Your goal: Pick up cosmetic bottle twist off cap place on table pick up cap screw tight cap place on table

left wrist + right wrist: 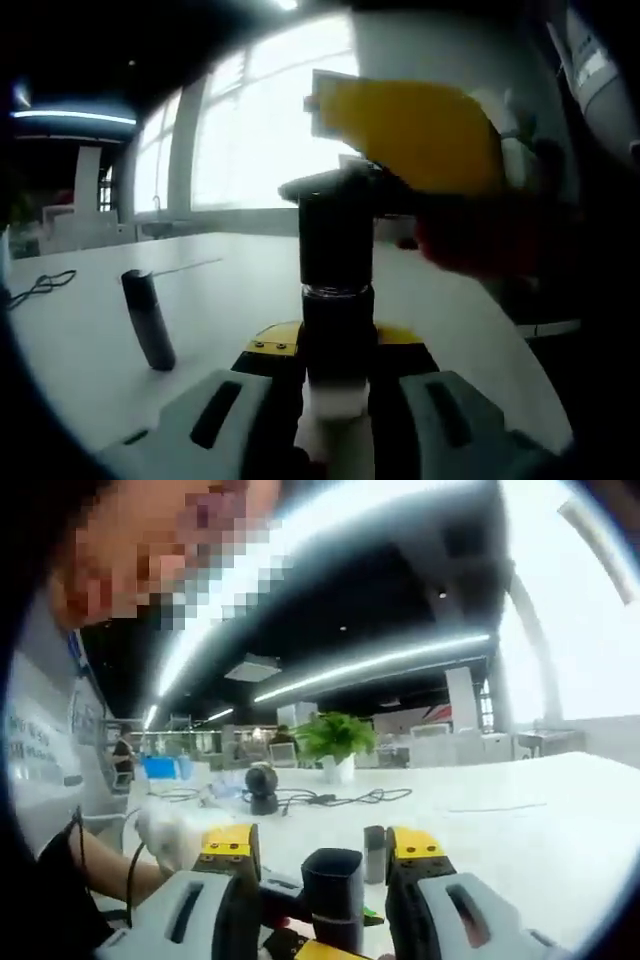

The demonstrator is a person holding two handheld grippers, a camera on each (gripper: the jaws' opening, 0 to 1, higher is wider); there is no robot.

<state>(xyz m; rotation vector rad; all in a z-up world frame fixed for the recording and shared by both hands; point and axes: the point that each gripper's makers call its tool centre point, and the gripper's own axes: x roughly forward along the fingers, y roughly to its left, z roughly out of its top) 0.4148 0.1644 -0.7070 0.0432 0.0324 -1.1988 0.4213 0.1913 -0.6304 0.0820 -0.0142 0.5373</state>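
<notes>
Bottle [337,330] upright, clamped in left hand-held gripper [335,400]; right hand-held gripper [325,865] pinches its cap [333,890].

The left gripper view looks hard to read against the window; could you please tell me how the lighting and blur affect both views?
Left gripper view: the bright window backlights the bottle, turning it into a dark silhouette, and the yellow claw reaching in is blurred. Right gripper view: ceiling light strips glare, straight lines bend, and the cap stays fairly sharp.
</notes>
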